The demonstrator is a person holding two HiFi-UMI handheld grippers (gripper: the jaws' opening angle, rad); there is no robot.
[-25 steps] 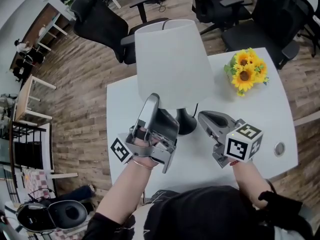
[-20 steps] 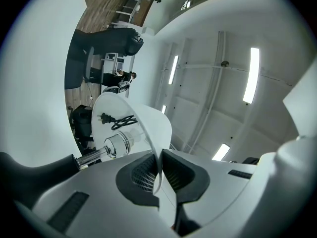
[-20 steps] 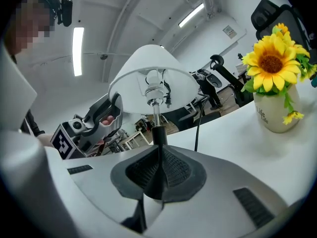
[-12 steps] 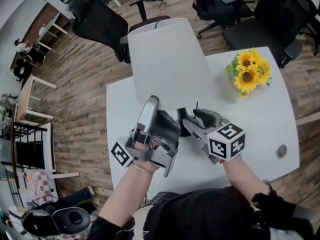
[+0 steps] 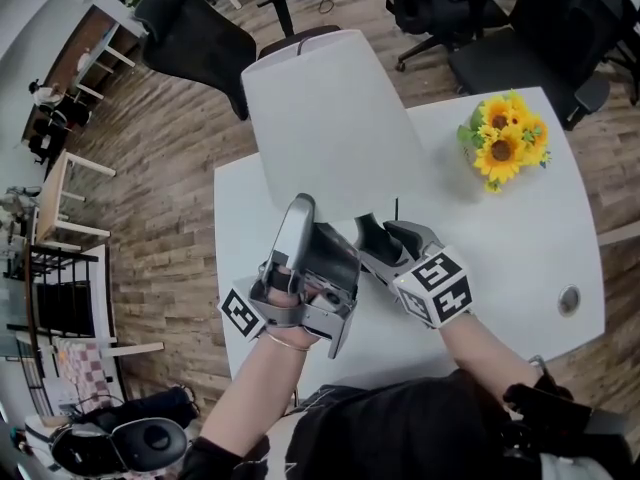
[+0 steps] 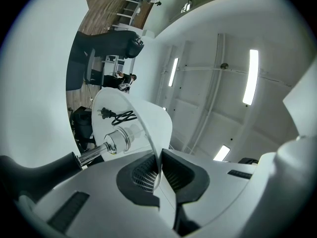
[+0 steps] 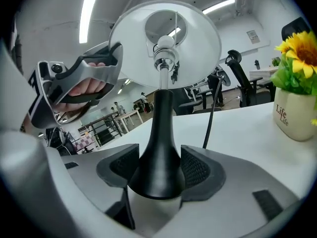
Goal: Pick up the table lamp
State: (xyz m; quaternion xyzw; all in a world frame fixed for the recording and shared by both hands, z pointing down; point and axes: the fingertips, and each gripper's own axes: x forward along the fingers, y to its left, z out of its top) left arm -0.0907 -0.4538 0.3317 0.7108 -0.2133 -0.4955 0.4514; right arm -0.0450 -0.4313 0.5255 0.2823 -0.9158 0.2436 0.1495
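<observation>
The table lamp has a white shade (image 5: 330, 118) and a black flared base (image 5: 372, 240) on the white table (image 5: 500, 258). My left gripper (image 5: 302, 206) points up at the shade's lower edge and is shut on the thin rim (image 6: 148, 128), which runs between its pads (image 6: 143, 175). The bulb socket (image 6: 119, 139) shows inside the shade. My right gripper (image 5: 385, 246) lies low on the table at the lamp's foot. Its jaws are opening, and the black base (image 7: 159, 157) stands between them with the pads (image 7: 198, 170) close on either side.
A pot of sunflowers (image 5: 503, 146) stands at the table's far right, and shows in the right gripper view (image 7: 296, 115). The lamp's black cord (image 7: 213, 113) runs back over the table. Black office chairs (image 5: 200, 38) stand beyond the far edge. A cable grommet (image 5: 569, 299) sits near the right edge.
My right gripper has moved left and down to the lamp's foot and its jaws have spread around the base. The left gripper has kept its hold on the shade.
</observation>
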